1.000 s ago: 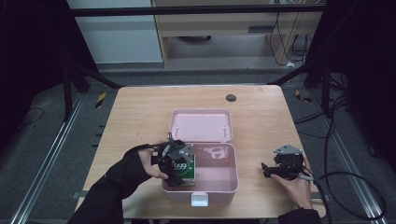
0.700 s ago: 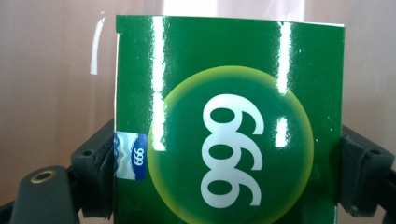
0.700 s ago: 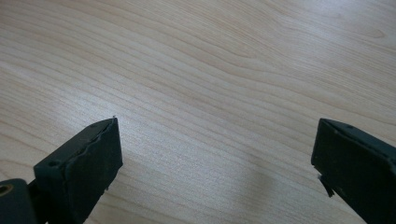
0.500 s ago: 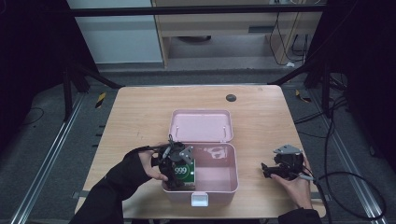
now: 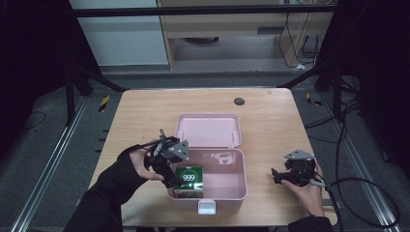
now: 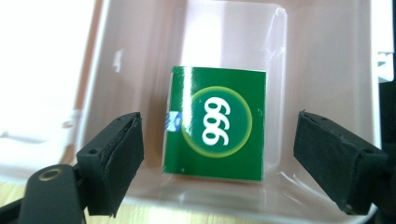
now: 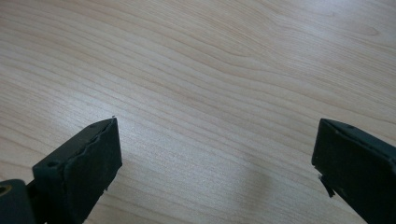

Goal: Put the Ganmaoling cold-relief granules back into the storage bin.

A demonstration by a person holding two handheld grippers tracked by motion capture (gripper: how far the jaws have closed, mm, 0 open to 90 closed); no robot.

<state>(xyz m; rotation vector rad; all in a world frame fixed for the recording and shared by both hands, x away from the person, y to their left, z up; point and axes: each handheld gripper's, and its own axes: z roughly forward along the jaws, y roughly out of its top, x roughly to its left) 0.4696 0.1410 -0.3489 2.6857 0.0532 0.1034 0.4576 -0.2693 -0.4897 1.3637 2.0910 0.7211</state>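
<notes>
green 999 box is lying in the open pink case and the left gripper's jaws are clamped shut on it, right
Not quite. The green 999 box does lie in the open pink case, but the left gripper is not clamped on it: the left gripper view shows its jaws spread wide, with clear gaps on both sides of the box.
</notes>
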